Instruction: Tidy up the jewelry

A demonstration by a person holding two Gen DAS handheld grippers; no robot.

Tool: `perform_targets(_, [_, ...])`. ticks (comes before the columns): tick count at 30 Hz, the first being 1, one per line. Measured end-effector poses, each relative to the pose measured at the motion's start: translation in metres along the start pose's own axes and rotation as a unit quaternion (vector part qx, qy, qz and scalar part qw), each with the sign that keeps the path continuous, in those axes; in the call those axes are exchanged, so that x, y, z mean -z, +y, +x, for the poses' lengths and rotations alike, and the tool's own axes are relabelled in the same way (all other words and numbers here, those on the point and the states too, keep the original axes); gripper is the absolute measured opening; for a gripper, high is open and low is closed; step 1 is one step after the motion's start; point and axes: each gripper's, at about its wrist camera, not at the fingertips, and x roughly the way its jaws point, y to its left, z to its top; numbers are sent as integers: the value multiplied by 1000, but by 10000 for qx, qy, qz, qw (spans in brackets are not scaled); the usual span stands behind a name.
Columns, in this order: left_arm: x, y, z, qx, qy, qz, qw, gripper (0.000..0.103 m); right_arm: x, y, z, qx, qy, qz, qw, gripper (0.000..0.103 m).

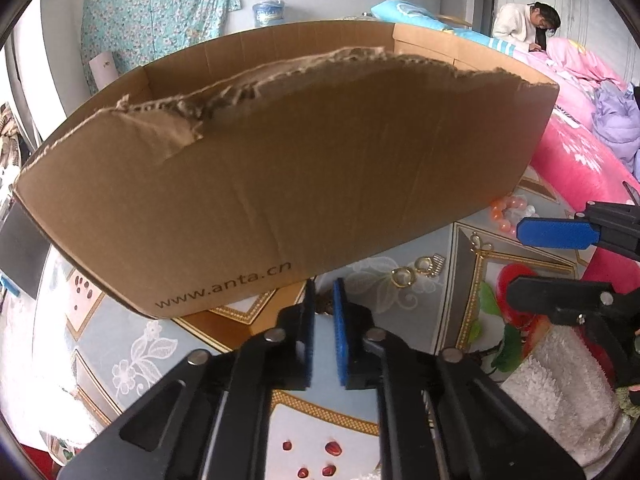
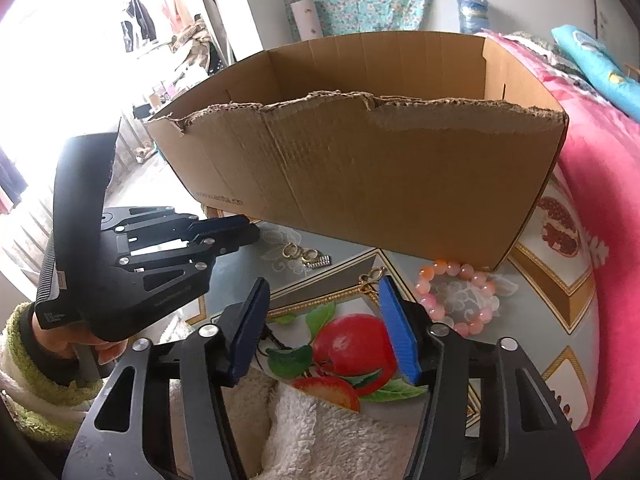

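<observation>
So a torn cardboard box (image 2: 360,168) is parked on the patterned desk (image 2: 560,292), with the jewelry laid out in front of it. A pink bead bracelet (image 2: 460,296) is seen near the box's right corner, gold hoop earrings (image 1: 404,276) and a small silver clip (image 2: 320,261) sit closer to the left gripper (image 1: 323,292). Its jaws are pinched almost shut; what's caught between them can't be made out. The right gripper (image 2: 324,300) is kept half open over a little gold piece (image 2: 370,278), nothing gripped.
</observation>
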Motion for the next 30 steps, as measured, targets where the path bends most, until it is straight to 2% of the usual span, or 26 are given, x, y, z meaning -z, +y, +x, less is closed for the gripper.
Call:
perform_targets(8, [7,9,-6,30,-21,-169,9999,6,-2,-4,-5,-56,-50,-46,10000,46])
perform_targets(12, [15,17,-13,-17,-6,-249,9997,6,-6,4,-1,-160,-49,-181,9997,39])
perform_targets(20, [24,27,-20,48,-70,-465,9989,6,-14,21,25,-383,262,-387,9982,32])
perform_targets(24, [25,29,-22,137,-95,-538,9984,6,-15,23,36,-292,445,-384,9978,25])
perform_targets(30, [25,29,-22,196,-135,-522,9984,6,-19,28,40,-29,374,-554,9978,19])
